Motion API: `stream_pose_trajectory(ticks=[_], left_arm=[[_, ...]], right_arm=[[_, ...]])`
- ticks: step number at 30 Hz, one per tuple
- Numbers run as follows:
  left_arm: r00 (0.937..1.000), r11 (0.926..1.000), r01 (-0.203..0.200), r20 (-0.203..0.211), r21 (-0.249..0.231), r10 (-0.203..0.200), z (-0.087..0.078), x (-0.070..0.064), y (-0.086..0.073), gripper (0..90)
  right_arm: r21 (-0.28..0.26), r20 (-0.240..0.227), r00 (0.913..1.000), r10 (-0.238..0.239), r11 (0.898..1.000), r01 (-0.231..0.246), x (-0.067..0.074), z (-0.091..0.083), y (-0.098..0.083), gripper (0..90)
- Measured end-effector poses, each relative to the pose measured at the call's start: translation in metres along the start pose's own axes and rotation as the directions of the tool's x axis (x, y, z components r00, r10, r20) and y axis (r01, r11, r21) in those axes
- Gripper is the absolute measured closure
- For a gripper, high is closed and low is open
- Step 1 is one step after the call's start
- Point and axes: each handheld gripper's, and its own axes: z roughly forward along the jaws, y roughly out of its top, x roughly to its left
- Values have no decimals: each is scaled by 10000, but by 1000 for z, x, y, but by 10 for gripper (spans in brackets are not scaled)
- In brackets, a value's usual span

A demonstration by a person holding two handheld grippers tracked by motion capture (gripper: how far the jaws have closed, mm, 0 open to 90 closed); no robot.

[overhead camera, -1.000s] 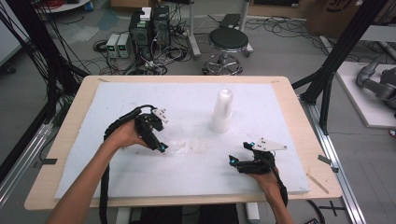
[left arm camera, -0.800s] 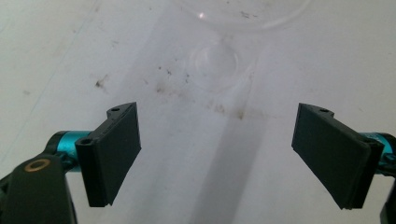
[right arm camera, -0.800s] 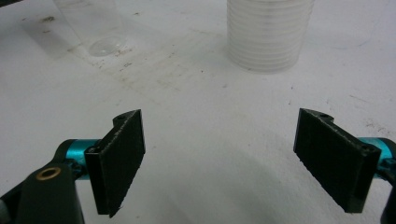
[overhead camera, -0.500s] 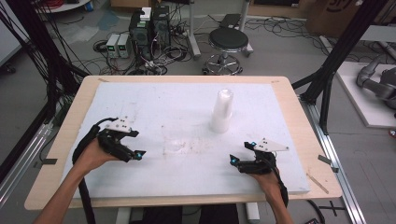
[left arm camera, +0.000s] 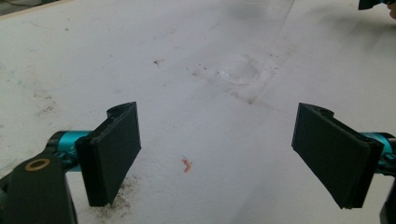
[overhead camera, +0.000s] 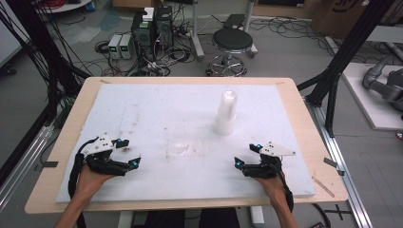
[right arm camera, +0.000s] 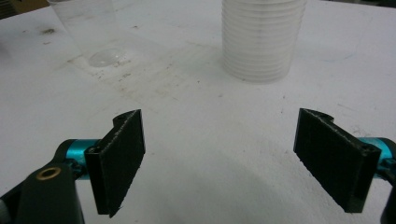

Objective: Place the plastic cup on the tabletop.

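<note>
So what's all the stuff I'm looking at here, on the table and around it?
Stack of cups: one, clear plastic, upright, right of the table's middle.
Single cup: one, clear, upright near the middle, left of the stack.
White sheet: one, smudged, covering the table.
Table: one, light wood.
Stool: one, black, behind the table.
Computer boxes: two, dark, on the floor among cables.
Left gripper: one, black with teal, near left, jaws wide apart.
Right gripper: one, same colours, near right, jaws wide apart.

Black tools, teal joints, grey plates, bare forearms
</note>
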Motion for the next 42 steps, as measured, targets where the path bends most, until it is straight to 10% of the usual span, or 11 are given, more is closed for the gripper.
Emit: stream_pose_trajectory(ticks=[8,42], left_arm=[[9989,9963,130,-444,-850,-168,7,-6,-18,156],[9971,9921,363,-620,-1199,-440,5,-5,-23,161]], right_arm=[[-459,-16,9998,-217,9987,216,2,-4,-2,162],[-533,-30,9990,-454,9976,451,4,-5,-3,162]])
